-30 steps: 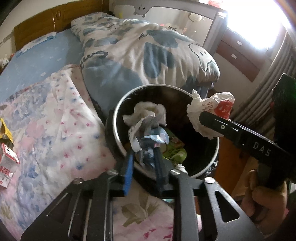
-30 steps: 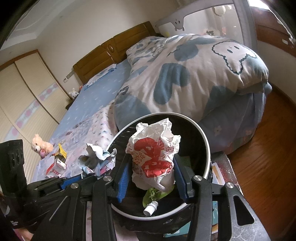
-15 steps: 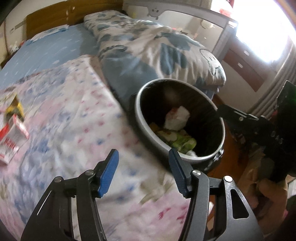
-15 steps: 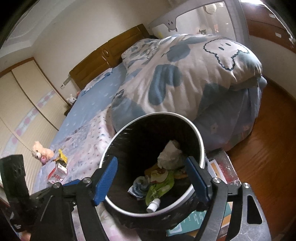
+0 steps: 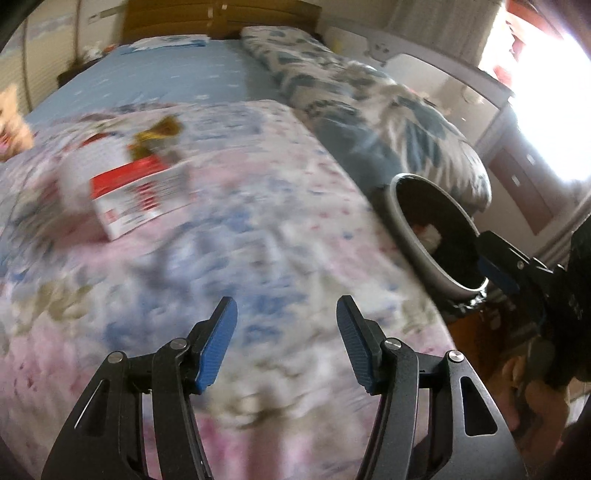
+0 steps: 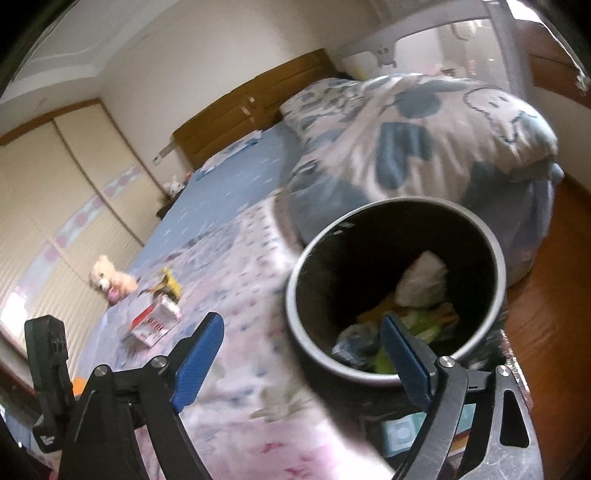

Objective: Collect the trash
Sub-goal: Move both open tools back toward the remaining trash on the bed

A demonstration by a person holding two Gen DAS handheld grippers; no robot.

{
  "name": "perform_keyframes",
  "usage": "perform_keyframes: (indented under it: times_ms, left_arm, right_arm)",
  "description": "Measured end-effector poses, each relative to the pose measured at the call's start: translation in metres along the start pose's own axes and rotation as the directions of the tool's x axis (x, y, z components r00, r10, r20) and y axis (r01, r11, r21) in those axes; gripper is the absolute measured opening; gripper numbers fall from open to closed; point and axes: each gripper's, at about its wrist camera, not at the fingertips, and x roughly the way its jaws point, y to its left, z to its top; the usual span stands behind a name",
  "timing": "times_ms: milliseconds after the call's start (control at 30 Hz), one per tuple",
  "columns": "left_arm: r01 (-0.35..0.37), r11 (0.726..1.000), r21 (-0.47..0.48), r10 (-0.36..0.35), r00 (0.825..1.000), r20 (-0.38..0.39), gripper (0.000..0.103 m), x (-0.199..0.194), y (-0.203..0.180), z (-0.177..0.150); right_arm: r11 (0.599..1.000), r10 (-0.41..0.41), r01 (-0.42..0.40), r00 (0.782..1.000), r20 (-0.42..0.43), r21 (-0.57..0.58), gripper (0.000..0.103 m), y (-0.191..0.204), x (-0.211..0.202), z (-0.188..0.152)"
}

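Note:
A round black bin (image 6: 395, 291) with a grey rim stands beside the bed and holds crumpled paper and green wrappers; it sits at the right of the left wrist view (image 5: 432, 236). On the flowered bedspread lie a red-and-white carton (image 5: 136, 197) and a yellow-brown wrapper (image 5: 159, 133); both also show as the carton (image 6: 155, 321) and the wrapper (image 6: 168, 284) in the right wrist view. My left gripper (image 5: 286, 343) hangs open over the bedspread, nothing between its fingers. My right gripper (image 6: 301, 354) is empty near the bin's rim, its jaws still opening.
A rolled blue-and-white quilt (image 6: 413, 147) lies along the bed behind the bin. A plush toy (image 6: 109, 282) sits at the bed's far side. The wooden headboard (image 5: 221, 16) and wardrobe doors (image 6: 55, 206) stand beyond. Wooden floor (image 6: 546, 306) lies right of the bin.
Both grippers let their crumpled trash fall into the bin and opened. The left gripper then swung left away from the bin over the bedspread, toward the carton. The right gripper shifted left.

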Motion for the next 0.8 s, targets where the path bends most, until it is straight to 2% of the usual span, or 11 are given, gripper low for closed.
perform_keyframes:
  times_ms: [567,800]
  left_arm:
    - [-0.093,0.982,-0.162,0.100,0.994,0.033,0.057,-0.029,0.093,-0.025]
    - [-0.113,0.979,-0.170,0.120,0.992,0.032,0.057,-0.027,0.111,-0.019]
  right_arm:
    - [0.990,0.085,-0.098,0.989,-0.118,-0.103,0.088,0.080,0.043,-0.039]
    - [0.985,0.102,-0.120,0.984,-0.148,-0.121,0.088,0.096,0.055,-0.044]
